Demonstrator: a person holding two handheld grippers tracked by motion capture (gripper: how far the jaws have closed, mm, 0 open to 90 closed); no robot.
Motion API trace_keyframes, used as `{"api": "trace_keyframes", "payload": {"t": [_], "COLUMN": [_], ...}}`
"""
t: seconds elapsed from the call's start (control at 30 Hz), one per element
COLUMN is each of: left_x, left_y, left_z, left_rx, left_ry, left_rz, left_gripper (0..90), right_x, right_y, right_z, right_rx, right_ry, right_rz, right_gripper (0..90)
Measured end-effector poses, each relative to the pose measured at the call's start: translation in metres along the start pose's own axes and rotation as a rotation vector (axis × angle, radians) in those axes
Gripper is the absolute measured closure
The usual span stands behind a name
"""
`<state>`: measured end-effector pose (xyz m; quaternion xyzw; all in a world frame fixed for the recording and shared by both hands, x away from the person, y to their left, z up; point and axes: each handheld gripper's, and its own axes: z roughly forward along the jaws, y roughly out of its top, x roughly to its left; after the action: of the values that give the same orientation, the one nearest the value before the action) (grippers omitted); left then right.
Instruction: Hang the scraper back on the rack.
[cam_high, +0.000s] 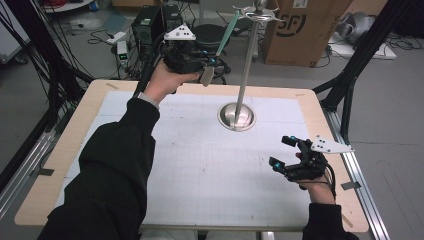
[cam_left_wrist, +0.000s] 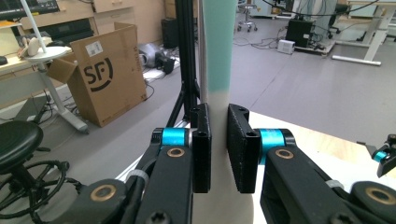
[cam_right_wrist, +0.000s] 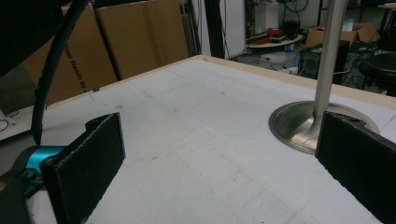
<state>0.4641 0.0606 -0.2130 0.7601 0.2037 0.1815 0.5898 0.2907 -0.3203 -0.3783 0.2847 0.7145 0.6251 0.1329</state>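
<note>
**A:** So what did we have at that moment? We saw the left tongs (cam_high: 207, 67) lifted up past the far edge of the tabletop (cam_high: 70, 150), clamped on a long utensil (cam_high: 226, 31) with a teal handle and a pale lower end. Spoon or spatula, we couldn't tell.

**B:** Yep. In the left gripper view we saw the utensil (cam_left_wrist: 217, 51) running straight up between the two black pads (cam_left_wrist: 243, 149), which sat narrow with both faces close against the pale part of it. The teal part started just above the pads.

**A:** And the top of the handle reached up toward the hooks on the metal stand (cam_high: 245, 70), right? We couldn't tell whether it was actually touching a hook or just beside one.

**B:** Same here. The stand's round base (cam_high: 236, 116) sat on the white gridded mat (cam_high: 210, 165), toward the far middle of the tabletop.

**A:** The right tongs (cam_high: 283, 151) were low over the near right part of the mat, well apart from the stand.

**B:** We saw those spread wide, nothing between them. In the right gripper view the stand's base (cam_right_wrist: 299, 126) and pole showed beyond the pads (cam_right_wrist: 88, 163), just mat in the gap.

**A:** Background was an SF cardboard box (cam_high: 300, 30) on the floor behind the tabletop, plus a black stool (cam_left_wrist: 18, 140).
</note>
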Motion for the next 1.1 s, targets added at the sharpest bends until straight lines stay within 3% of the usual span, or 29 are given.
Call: {"api": "trace_keyframes", "payload": {"t": [0.7,0.97,1.1], "left_x": [-0.001,-0.005,-0.008], "left_y": [-0.006,-0.006,-0.007], "left_z": [0.010,0.014,0.016], "left_rx": [0.042,0.052,0.032], "left_ry": [0.024,0.058,0.068], "left_rz": [0.005,0.013,0.019], "left_gripper": [80.4,79.5,70.7], "right_x": [-0.001,0.001,0.000], "right_y": [-0.002,-0.003,-0.003], "right_z": [-0.005,-0.004,-0.005], "right_rx": [-0.006,-0.001,-0.004], "right_ry": [-0.011,-0.007,-0.008], "right_rz": [0.004,0.000,0.005], "right_gripper": [0.6,0.6,0.6]}}
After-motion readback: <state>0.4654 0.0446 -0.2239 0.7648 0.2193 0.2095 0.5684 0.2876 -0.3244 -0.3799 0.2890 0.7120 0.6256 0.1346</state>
